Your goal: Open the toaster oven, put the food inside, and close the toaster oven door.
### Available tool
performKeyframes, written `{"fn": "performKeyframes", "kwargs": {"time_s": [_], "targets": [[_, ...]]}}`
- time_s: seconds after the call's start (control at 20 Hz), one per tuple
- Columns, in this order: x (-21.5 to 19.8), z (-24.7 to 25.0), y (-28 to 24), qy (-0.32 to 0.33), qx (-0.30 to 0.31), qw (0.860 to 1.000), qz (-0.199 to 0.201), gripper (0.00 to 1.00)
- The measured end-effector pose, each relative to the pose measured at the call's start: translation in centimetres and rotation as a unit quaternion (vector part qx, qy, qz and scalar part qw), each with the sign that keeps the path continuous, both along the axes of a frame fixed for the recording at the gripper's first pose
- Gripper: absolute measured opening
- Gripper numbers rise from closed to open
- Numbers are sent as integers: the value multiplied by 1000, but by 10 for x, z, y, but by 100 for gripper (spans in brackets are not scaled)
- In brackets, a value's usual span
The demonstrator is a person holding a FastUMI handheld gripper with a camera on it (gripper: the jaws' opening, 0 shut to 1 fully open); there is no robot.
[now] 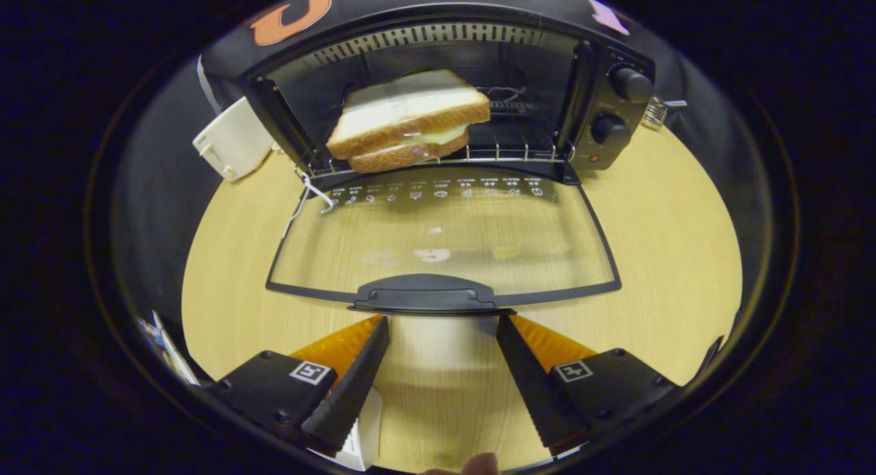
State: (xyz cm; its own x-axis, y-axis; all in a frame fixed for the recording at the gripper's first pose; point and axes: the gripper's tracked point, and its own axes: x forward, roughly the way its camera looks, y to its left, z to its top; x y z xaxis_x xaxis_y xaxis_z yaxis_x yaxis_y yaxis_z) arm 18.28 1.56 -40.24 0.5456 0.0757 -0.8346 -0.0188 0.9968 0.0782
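One sandwich [408, 121] propped half in the toaster oven [438, 98], tilted on the rack's front edge. Door [445, 246] flat open; handle [424, 295] just ahead of the gripper [443, 324], spread wide, empty. Risk if lifted now: door pinching or toppling the overhanging bread.

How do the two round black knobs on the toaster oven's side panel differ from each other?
The upper round black knob sits near the top of the toaster oven's control panel; the lower round black knob sits beneath it, just above a small reddish light. In this view the upper one looks slightly larger. Both are dark, round and face forward. The gripper is open, fingers either side of the door handle.
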Motion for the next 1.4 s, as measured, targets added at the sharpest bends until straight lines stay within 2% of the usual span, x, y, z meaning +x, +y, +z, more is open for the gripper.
{"fn": "performKeyframes", "kwargs": {"time_s": [0.3, 0.6, 0.85, 1.15, 1.4], "targets": [[-9, 28, 1, -24, 8, 1000, -8, 100], [-7, 75, 4, -86, 20, 996, -18, 100], [15, 113, 2, -150, 7, 988, -18, 100], [24, 173, 8, -211, 8, 977, -20, 100], [3, 246, 8, -293, -2, 956, -18, 100]]}}
